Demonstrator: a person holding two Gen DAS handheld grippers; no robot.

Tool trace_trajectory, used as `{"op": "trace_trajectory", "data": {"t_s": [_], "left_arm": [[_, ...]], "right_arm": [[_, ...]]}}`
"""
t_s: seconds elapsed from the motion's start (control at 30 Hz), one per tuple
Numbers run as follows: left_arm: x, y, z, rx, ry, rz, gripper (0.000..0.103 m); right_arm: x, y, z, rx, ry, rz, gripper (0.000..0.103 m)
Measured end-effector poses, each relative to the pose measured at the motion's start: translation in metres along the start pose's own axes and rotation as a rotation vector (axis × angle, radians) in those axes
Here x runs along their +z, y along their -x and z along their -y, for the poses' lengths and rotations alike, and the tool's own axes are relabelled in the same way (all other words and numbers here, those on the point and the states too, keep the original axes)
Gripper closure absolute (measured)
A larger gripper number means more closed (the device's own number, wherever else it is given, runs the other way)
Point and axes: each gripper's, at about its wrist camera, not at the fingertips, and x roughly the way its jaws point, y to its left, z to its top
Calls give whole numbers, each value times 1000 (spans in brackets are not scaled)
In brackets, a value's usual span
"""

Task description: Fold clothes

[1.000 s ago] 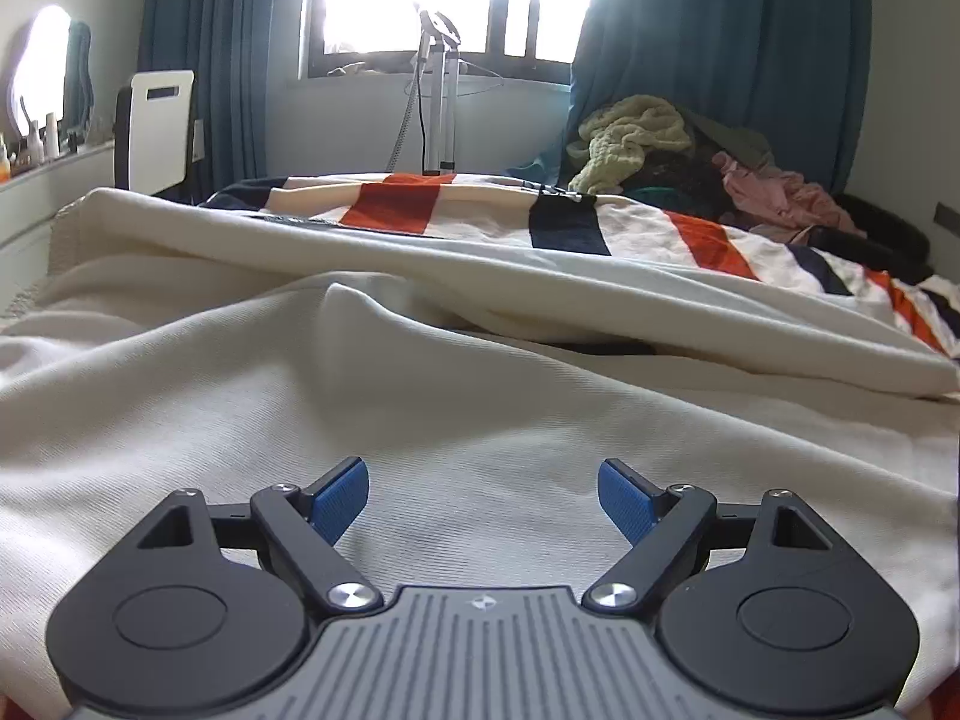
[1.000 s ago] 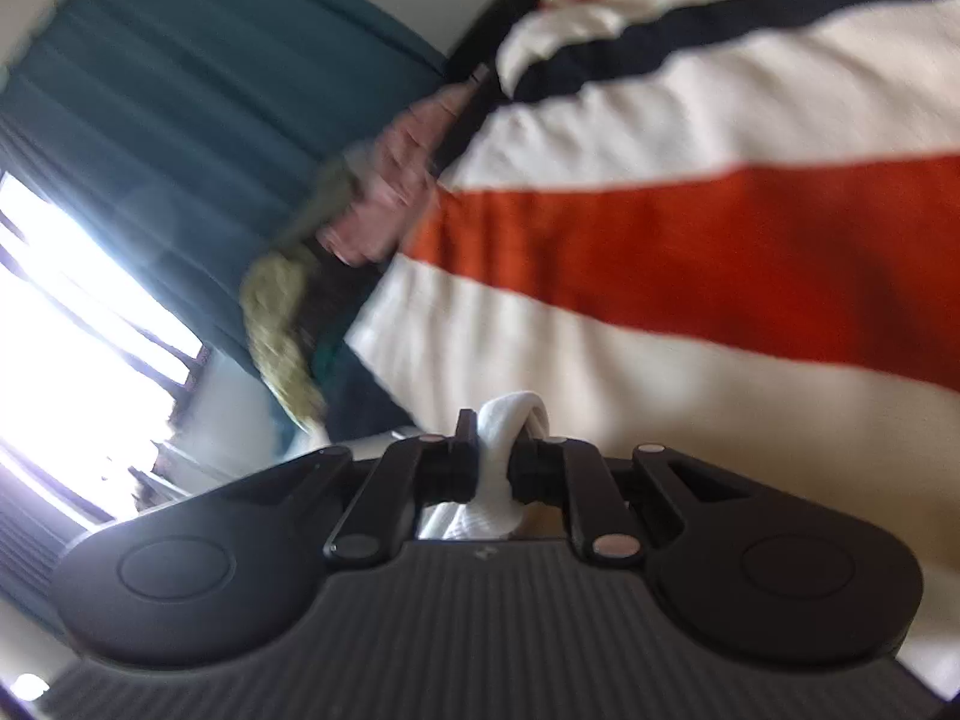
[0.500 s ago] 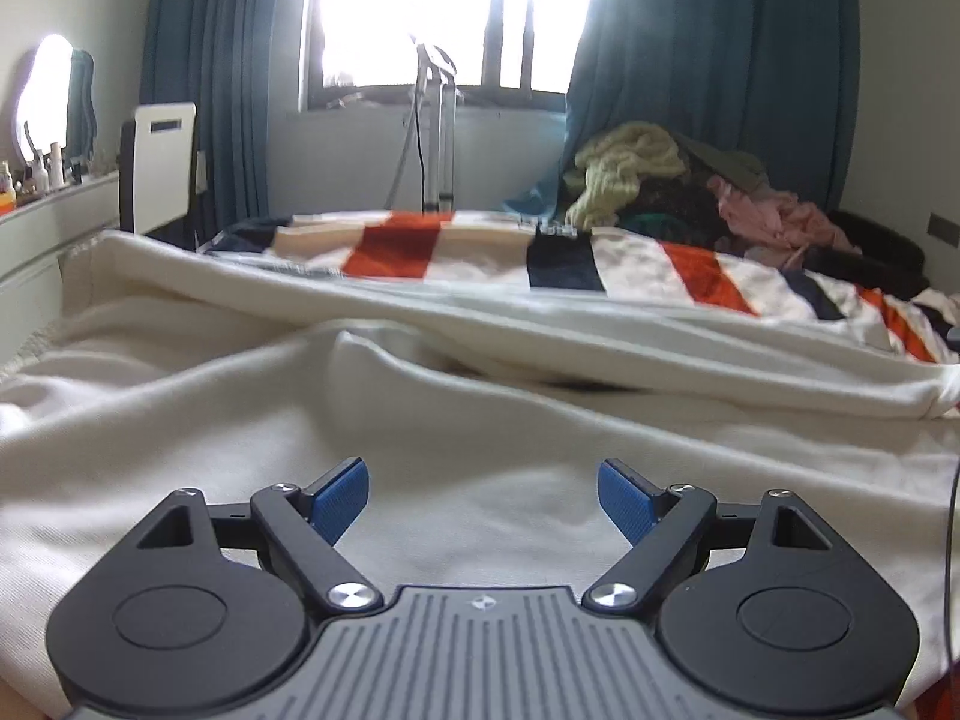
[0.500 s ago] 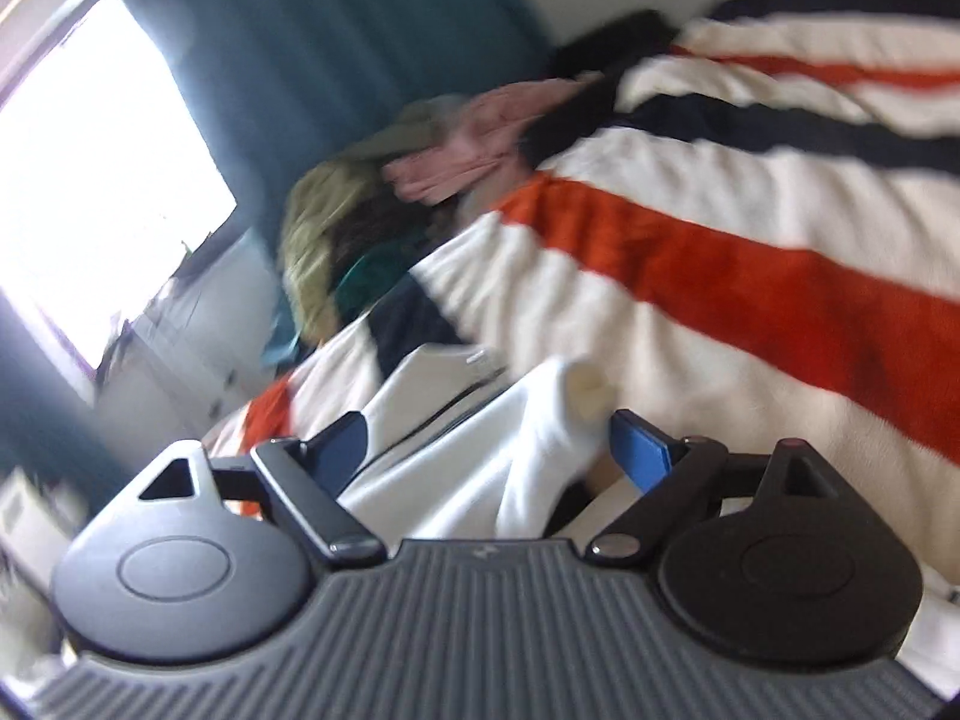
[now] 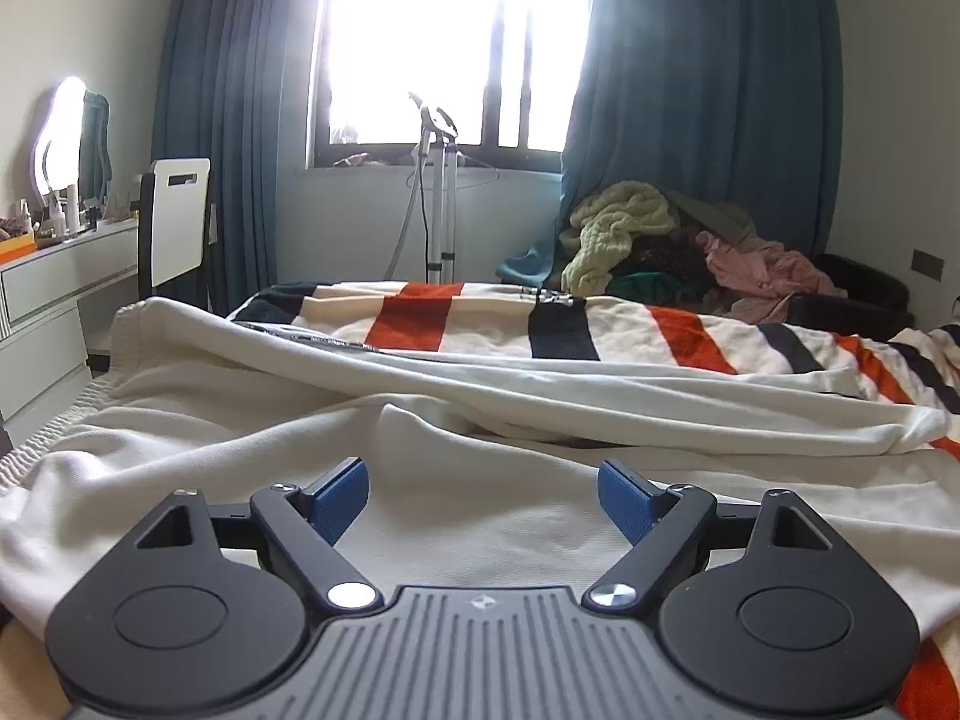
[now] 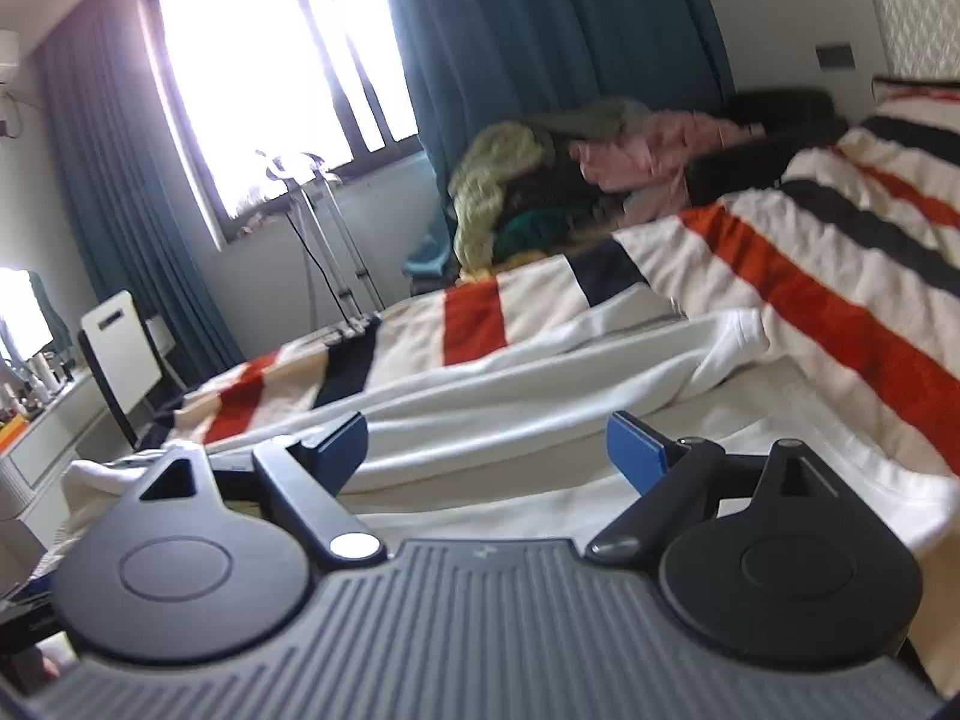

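A cream-white sweatshirt (image 5: pixel 420 438) lies spread over the striped bedspread (image 5: pixel 600 324), one long sleeve (image 5: pixel 660 414) folded across its body. My left gripper (image 5: pixel 483 495) hovers low over the garment's near part, open, with nothing between its blue pads. In the right wrist view the same sweatshirt (image 6: pixel 510 396) stretches across the bed, its sleeve cuff (image 6: pixel 741 333) resting free on the bedspread (image 6: pixel 840 276). My right gripper (image 6: pixel 486 447) stands open above the garment, apart from the cuff, holding nothing.
A heap of other clothes (image 5: pixel 660 234) sits beyond the bed by the blue curtain (image 5: pixel 708 90). A metal stand (image 5: pixel 438 198) rises under the window. A white chair (image 5: pixel 177 219) and a dresser (image 5: pixel 60 282) stand at the left.
My right gripper was shut on the white sleeve cuff, then opened, let it drop onto the bed, rolled upright and pulled back. My left gripper rose a little and stayed open.
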Motion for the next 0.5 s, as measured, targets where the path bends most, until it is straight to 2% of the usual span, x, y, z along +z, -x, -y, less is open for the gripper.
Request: {"op": "trace_trajectory", "data": {"t_s": [0.13, 0.2, 0.33, 0.5], "left_arm": [[-1, 10, -12, 27, 1, -2, 16], [-2, 9, -29, 53, 49, -40, 16], [0, 4, -74, 120, 180, -141, 16], [14, -10, -140, 262, 286, -189, 16]], "right_arm": [[-12, 18, -20, -14, 89, 70, 15], [-22, 19, -28, -32, 159, 91, 15], [-31, 13, -41, -38, 235, 60, 15], [-32, 12, -36, -32, 213, 14, 15]]}}
